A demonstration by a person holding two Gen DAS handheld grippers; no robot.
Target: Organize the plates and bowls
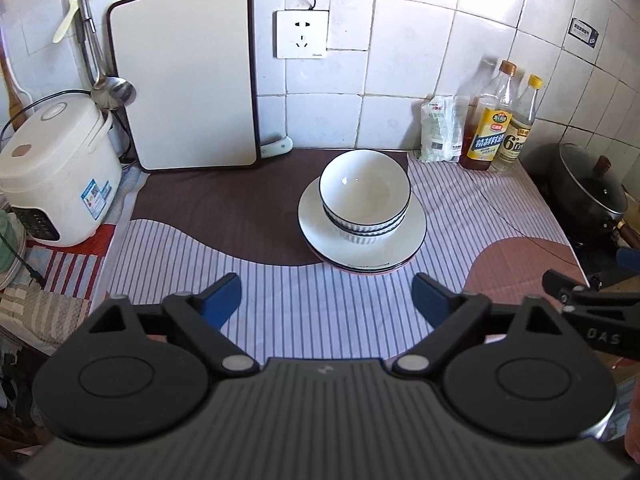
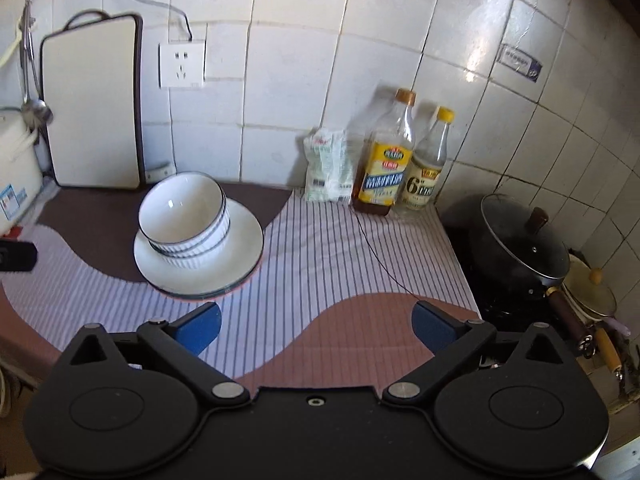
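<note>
White bowls with dark rims (image 1: 364, 196) sit nested on a stack of white plates (image 1: 404, 240) in the middle of the counter; a pink edge shows at the bottom of the plate stack. My left gripper (image 1: 326, 300) hangs open in front of the stack, apart from it, nothing between its blue fingers (image 1: 222, 300). In the right wrist view the bowls (image 2: 184, 220) and plates (image 2: 248, 240) lie to the upper left of my right gripper (image 2: 316, 326), which is open and empty over the cloth. Part of the right gripper (image 1: 592, 312) shows at the left view's right edge.
A striped and brown cloth (image 1: 280, 300) covers the counter. A cutting board (image 1: 184, 80) leans on the tiled wall, a rice cooker (image 1: 56, 172) stands at left. Bottles (image 1: 490, 128) and a white packet (image 1: 440, 128) stand at the back right. A lidded black pot (image 2: 520, 244) sits on the stove.
</note>
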